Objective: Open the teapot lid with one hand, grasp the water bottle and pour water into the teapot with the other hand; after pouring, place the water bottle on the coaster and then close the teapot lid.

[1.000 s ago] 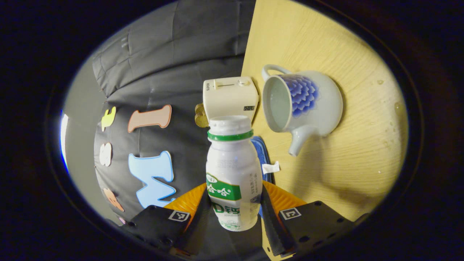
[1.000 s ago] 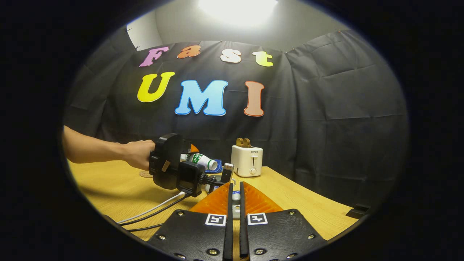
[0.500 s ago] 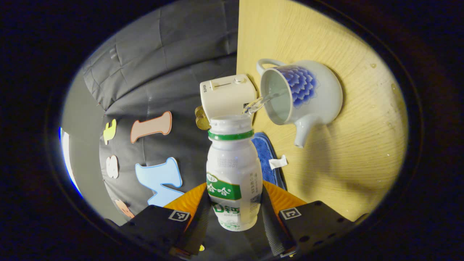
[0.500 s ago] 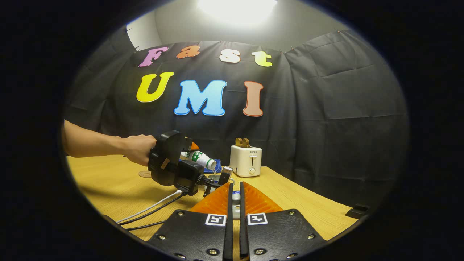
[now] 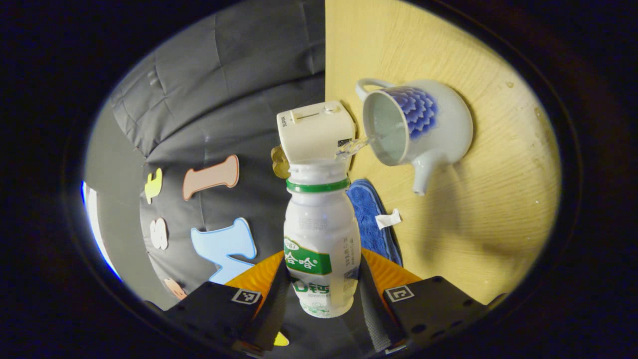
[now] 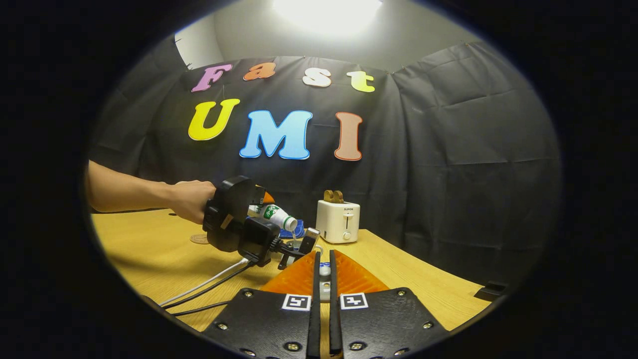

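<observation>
Left gripper view is showing the left gripper (image 5: 321,286) clamping the bottle (image 5: 321,239) between both fingers, low on its body, and tipping it so a thin stream is running from the mouth into the open teapot (image 5: 416,122). The pot is sitting on the table (image 5: 488,209) with its opening bare, near a toaster (image 5: 315,130) and a blue cloth (image 5: 371,214). Droplets are already lying on the wood beyond the pot.

Right gripper view is showing the right gripper (image 6: 323,284) with its fingers drawn almost together on a small pale piece — I am taking that for the lid (image 6: 324,271), though too little of it is showing to be certain. Farther off, a hand (image 6: 192,202) is holding the left gripper tilted over the pot, and a coaster (image 6: 200,239) is lying on the table behind it, well apart from the pouring.

The stream is entering near the rim, so a slight drift of the wrist is likely to be sending water down the outside — toward the toaster side. The grip is sitting low on a smooth plastic body, so steeper tipping may be letting the bottle swivel between the fingers. The lid, pinched so narrowly, may be slipping if the right hand wavers.
</observation>
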Demonstrator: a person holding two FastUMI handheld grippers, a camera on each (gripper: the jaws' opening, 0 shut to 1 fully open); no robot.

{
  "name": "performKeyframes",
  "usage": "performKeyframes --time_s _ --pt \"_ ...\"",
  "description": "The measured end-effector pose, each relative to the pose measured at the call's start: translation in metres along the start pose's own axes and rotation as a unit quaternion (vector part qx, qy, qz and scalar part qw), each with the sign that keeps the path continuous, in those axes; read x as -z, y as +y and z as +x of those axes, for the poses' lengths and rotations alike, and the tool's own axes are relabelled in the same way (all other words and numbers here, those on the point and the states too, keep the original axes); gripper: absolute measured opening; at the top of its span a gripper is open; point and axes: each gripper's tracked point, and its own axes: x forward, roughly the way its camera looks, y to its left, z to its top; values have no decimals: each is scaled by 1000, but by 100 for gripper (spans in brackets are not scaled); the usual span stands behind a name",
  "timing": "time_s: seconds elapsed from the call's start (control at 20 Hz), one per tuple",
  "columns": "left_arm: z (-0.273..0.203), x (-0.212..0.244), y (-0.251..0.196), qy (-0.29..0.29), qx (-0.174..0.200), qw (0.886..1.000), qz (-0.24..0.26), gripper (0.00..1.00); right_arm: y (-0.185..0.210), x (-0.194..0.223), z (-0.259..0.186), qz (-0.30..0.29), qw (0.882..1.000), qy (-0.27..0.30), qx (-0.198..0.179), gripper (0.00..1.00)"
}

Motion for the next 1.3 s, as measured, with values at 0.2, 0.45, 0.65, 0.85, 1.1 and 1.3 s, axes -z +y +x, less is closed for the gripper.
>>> performKeyframes --time_s 0.2,0.45,0.65,0.85,1.1,1.3 --pt "0 1 4 1 -1 1000 9 76 1 0 -1 0 1000 -1 -2 7" --pt "0 0 10 -3 -5 1000 24 75 2 1 -3 -5 1000 0 -3 7" --pt "-1 0 13 -3 -6 999 34 76 2 -1 -3 -8 1000 -4 -3 7" --pt "-1 -1 18 -5 -7 999 46 76 3 0 -4 -6 1000 -2 -5 7" --pt "0 -2 22 -9 -9 998 65 76 3 0 -2 -6 1000 -2 -6 7" --pt "1 -6 25 -15 -11 997 80 75 3 -2 -1 -7 1000 -2 -6 7"
